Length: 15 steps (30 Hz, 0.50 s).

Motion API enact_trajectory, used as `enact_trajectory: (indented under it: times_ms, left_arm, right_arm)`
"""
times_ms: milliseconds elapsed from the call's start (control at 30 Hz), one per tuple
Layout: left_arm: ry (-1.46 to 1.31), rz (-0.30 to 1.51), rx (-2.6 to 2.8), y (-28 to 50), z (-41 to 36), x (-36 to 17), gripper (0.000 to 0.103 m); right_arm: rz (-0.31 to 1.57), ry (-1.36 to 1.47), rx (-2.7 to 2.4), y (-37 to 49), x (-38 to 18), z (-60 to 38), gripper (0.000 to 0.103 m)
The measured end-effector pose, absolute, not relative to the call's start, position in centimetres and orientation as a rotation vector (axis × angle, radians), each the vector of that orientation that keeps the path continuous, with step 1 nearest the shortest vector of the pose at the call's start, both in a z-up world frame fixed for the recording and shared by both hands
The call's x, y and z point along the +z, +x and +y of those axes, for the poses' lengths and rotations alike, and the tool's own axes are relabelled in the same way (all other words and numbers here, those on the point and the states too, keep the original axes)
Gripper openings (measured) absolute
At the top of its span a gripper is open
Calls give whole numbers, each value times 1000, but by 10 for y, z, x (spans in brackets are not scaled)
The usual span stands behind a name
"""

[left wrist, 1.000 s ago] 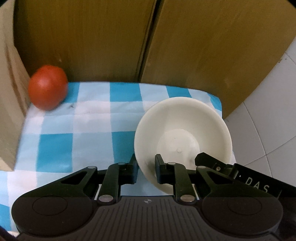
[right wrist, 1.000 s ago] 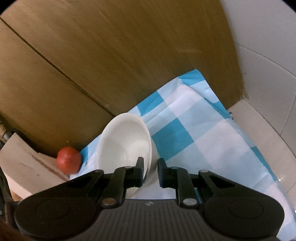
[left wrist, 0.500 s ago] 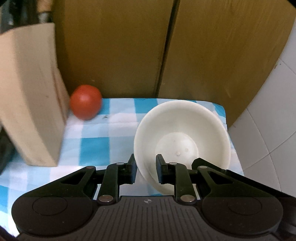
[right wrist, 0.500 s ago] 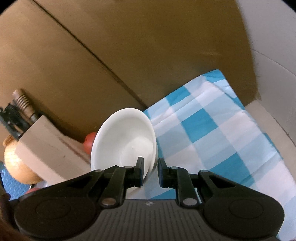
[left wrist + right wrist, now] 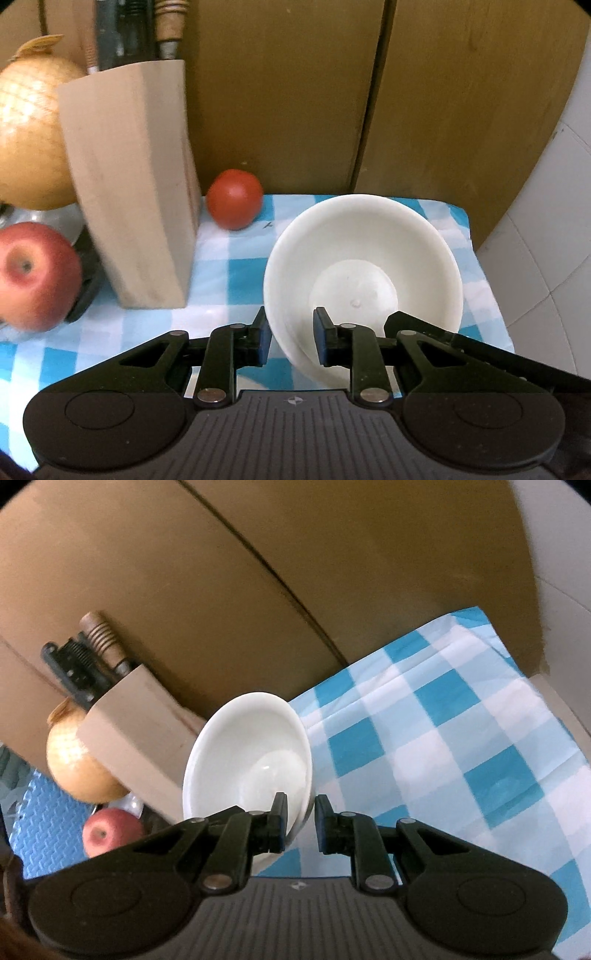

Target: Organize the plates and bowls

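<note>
A white bowl (image 5: 364, 258) hangs tilted above the blue-checked cloth (image 5: 229, 273), its inside facing me. My left gripper (image 5: 290, 332) is shut on its lower left rim, one finger inside and one outside. A black part of the other gripper (image 5: 424, 326) shows at the bowl's lower right rim. In the right wrist view the white bowl (image 5: 247, 764) stands nearly on edge, and my right gripper (image 5: 299, 819) is shut on its near rim. A second rim edge shows just under the grip.
A wooden knife block (image 5: 136, 221) stands left of the bowl, with a tomato (image 5: 234, 199) behind it on the cloth. A red apple (image 5: 33, 273) and a large yellow fruit (image 5: 29, 133) lie further left. Brown cabinet doors (image 5: 295, 92) close the back; white tiles (image 5: 554, 221) lie right.
Both views have pulled back from the cabinet doors with the bowl still held. The knife block, yellow fruit and apple have come into view on the left.
</note>
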<state>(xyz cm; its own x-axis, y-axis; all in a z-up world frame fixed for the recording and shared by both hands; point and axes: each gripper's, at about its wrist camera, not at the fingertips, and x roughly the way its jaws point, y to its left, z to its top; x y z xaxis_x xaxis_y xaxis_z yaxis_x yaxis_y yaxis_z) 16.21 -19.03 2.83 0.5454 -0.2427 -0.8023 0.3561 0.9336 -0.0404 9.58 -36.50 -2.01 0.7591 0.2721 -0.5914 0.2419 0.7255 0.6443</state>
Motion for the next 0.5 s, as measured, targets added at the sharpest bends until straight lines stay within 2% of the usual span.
enact_trajectory:
  times_ms: [500]
  left_arm:
    - [173, 903, -314, 117, -137, 35, 33]
  right_arm:
    - [777, 732, 125, 58, -12, -313, 17]
